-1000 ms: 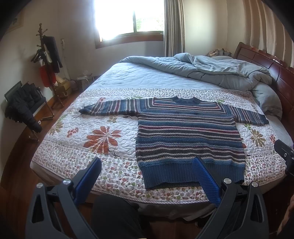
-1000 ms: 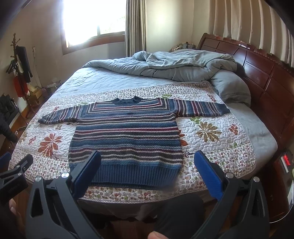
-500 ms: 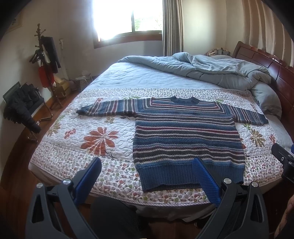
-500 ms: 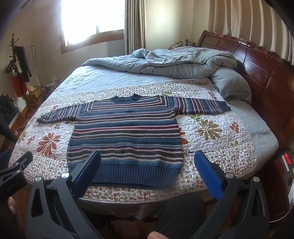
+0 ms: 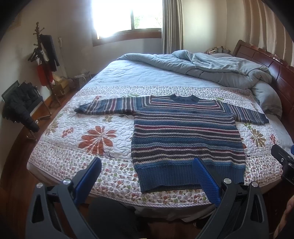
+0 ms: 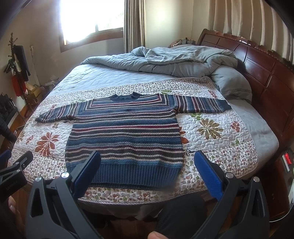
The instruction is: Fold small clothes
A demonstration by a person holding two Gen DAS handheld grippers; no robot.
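1. The striped sweater (image 5: 185,136) lies flat on the floral quilt (image 5: 91,132), both sleeves spread wide (hem nearest the bed's edge)
2. Left gripper (image 5: 147,176) hovers released, empty
3. Right gripper (image 6: 147,171) likewise gapes, gripping nothing

We see a sweater (image 5: 185,134) spread flat on a quilt (image 5: 88,128) across the near half of a bed (image 6: 264,132), hem toward us, collar away, sleeves out to either side. Behind it lies a bunched duvet (image 5: 211,68), with the headboard (image 6: 261,73) at right and a window (image 5: 126,16) beyond. A coat rack (image 5: 43,55) and a chair (image 5: 23,103) stand left of the bed.
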